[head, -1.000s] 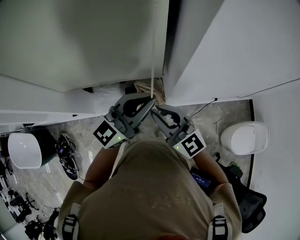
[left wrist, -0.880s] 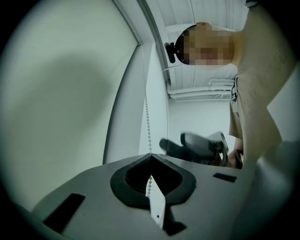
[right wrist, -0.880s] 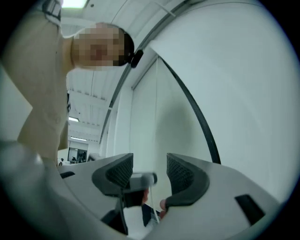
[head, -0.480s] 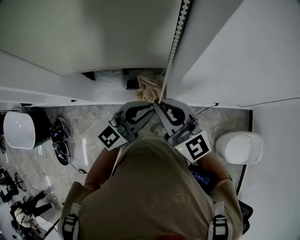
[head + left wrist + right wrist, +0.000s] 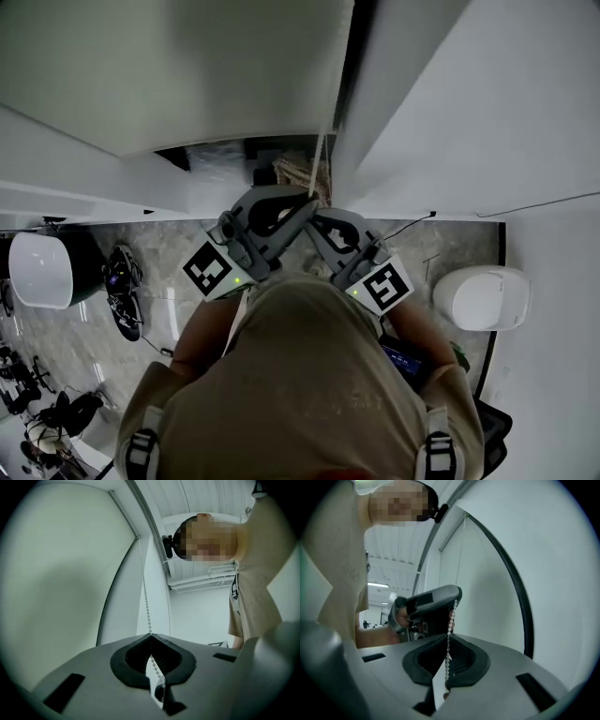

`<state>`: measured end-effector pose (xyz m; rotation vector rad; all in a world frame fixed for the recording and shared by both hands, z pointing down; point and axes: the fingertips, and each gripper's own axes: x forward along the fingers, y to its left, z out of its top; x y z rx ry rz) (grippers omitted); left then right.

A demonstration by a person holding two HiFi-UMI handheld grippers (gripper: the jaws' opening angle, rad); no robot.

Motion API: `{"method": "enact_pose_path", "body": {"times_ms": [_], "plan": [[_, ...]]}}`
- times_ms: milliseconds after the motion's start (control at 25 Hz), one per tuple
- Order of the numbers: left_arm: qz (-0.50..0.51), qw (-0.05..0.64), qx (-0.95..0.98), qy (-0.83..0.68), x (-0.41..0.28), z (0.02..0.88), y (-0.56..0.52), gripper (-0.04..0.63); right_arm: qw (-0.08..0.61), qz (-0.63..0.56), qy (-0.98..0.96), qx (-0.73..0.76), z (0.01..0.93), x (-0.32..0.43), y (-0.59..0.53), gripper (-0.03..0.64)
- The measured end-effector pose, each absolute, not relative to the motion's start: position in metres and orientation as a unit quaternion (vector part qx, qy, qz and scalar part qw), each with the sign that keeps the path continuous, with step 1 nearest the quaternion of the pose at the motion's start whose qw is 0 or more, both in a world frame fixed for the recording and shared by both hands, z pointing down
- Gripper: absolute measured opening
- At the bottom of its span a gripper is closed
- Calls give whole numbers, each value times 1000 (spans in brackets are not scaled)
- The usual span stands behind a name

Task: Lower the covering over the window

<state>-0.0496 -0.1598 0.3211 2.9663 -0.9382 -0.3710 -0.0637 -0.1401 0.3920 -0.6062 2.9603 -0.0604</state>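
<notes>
Both left gripper point(image 5: 150, 635) and right gripper point(image 5: 447, 636) jaws clamp the bead chain point(image 5: 146, 605), beads unresolved in head view.

The bead chain point(image 5: 146, 606) is showing white beside the pale greenish-white blind point(image 5: 187, 66). The left gripper point(image 5: 309, 200) and right gripper point(image 5: 315, 217) are showing grey bodies, black pads and black-and-white square markers. The person is wearing a beige shirt point(image 5: 309, 375), standing over a marbled grey floor point(image 5: 178, 248).

Left gripper point(image 5: 310, 200) and right gripper point(image 5: 308, 218) angle inward, jaws closed.
</notes>
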Motion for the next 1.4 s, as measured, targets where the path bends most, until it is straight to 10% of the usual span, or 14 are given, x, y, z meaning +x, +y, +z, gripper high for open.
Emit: {"method": "enact_pose_path", "body": {"times_ms": [160,520,600,760,840,1400], "plan": [[-78,10,948,-308,-67,361,-159,15,150,-14,968,-199,354,-39,-137,167],[-108,95,954,-264,-62,395,-134,27,104,33,964,-243,343,-67,-155,15],[-158,88,950,-255,-79,369,-140,247,77,12,968,-240,373,-70,-162,14],[-97,17,956,-275,-67,331,-156,238,43,-31,973,-224,409,-80,-150,14],[-72,-3,956,-285,-58,325,-162,26,41,-20,974,-222,404,-83,-143,14],[-42,36,956,-287,-36,407,-116,18,101,0,972,-212,341,-54,-134,75]]}}
